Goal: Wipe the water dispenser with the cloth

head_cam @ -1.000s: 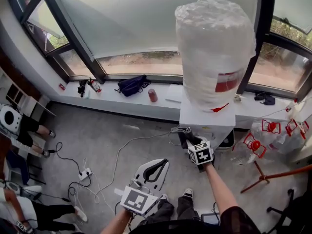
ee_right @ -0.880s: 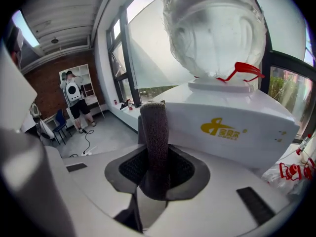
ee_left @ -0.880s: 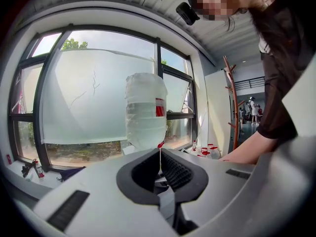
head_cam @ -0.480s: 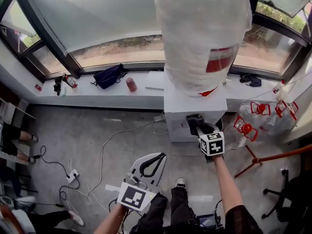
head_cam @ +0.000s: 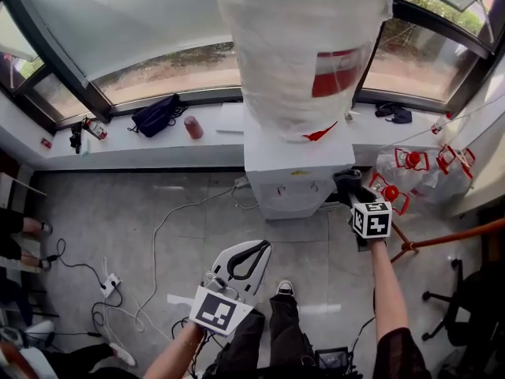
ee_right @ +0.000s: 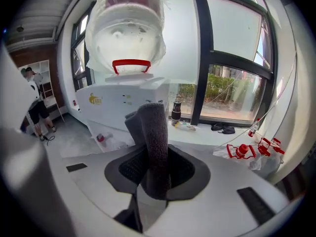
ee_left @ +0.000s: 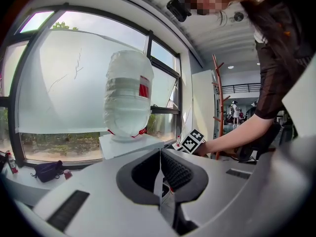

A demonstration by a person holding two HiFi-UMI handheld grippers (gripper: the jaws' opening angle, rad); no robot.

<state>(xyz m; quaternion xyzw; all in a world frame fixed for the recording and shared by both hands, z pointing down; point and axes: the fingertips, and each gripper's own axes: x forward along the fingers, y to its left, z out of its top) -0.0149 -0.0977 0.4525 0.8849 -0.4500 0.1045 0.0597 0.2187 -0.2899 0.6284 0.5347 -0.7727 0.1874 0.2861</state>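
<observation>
Fingers (ee_left: 175, 172) of your left gripper (ee_left: 159, 164) are pressed together on nothing. It hangs low by your legs, well apart from the work (it has no part in this move).

Farther out, your right gripper (ee_right: 157, 174) is clenched on the cloth (ee_right: 152, 127). The cloth is a dark grey fold standing up out of the pads, its long axis in line with the fingers.

What matters is the bearing. The water dispenser (ee_right: 123, 102) lies ahead and to the left of the cloth's tip. From above, your right gripper sits off the cabinet's front right corner, beside its right wall. It is near, but you cannot tell from either view whether the cloth touches. My read is that the coming stroke needs a swing leftward and forward, so the cloth's broad face meets the white panel rather than its edge.

On your outer side, the red-capped jugs (head_cam: 410, 168) on the floor are close to that forearm, so a wide backswing could clip them.

Higher up, the plastic-wrapped bottle (head_cam: 304, 46) sits on the dispenser's top.
</observation>
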